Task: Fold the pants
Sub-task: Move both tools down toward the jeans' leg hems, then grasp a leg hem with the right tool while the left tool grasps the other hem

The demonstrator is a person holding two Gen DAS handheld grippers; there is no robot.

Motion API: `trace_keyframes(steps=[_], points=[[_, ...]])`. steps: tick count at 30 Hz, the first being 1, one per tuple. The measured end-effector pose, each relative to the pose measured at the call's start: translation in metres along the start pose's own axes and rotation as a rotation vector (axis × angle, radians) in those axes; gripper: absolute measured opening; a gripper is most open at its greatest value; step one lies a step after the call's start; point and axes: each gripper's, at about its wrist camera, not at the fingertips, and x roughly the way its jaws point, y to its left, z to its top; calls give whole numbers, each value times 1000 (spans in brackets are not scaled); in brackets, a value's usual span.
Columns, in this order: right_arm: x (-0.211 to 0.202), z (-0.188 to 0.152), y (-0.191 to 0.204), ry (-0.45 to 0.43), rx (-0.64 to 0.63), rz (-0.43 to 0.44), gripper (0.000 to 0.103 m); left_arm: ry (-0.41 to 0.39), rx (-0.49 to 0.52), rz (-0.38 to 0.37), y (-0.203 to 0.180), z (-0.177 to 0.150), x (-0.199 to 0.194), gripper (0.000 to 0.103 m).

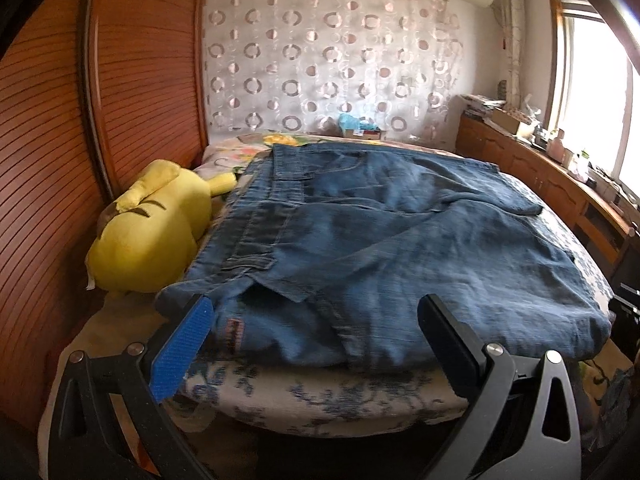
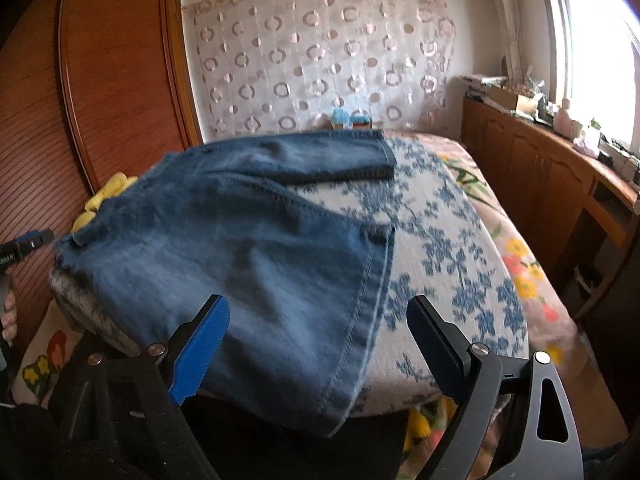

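Note:
Blue denim pants [image 1: 392, 232] lie spread on a white pad with a blue flower print [image 1: 320, 396], waistband toward the left of the left wrist view. My left gripper [image 1: 316, 304] stands open at the pad's near edge, its fingers apart on either side of the waist end, pads not pressing. In the right wrist view the pants [image 2: 240, 248] show their leg hems; the near leg hangs over the pad [image 2: 452, 240]. My right gripper [image 2: 316, 302] is open, straddling that hem without pressing it. At the far left edge is a glimpse of the left gripper's body [image 2: 28, 244].
A yellow plush toy [image 1: 152, 224] lies left of the pants against a wooden wardrobe [image 1: 120, 80]. A flowered bedspread [image 2: 516, 256] lies under the pad. A low wooden cabinet [image 2: 540, 176] with clutter runs along the right under the window. Small boxes [image 1: 360, 130] sit at the bed's far end.

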Motion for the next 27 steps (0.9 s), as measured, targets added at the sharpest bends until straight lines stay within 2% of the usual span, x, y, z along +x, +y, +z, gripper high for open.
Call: trace_keyframes(steps=[6,12,18,21,23,26,27], points=[[7,-8,-1,91,9,7,83,25,-27,12,17,-5,12,97],[4,-7,1,115,11,17,76,39,-68,30,42,-7,18,82],[3,-10,2,114,-4,6,65,54,-108,67,71,-5,30,70],[1,-10,4,117,-14,-4,52,67,-119,87,81,-4,37,65],[3,-8,4,120,-23,-1,36,80,-127,104,89,-6,43,65],[6,-7,3,122,-32,21,19,107,-136,111,96,-10,53,65],[7,-5,4,117,-38,23,17,116,-135,108,96,-12,56,65]])
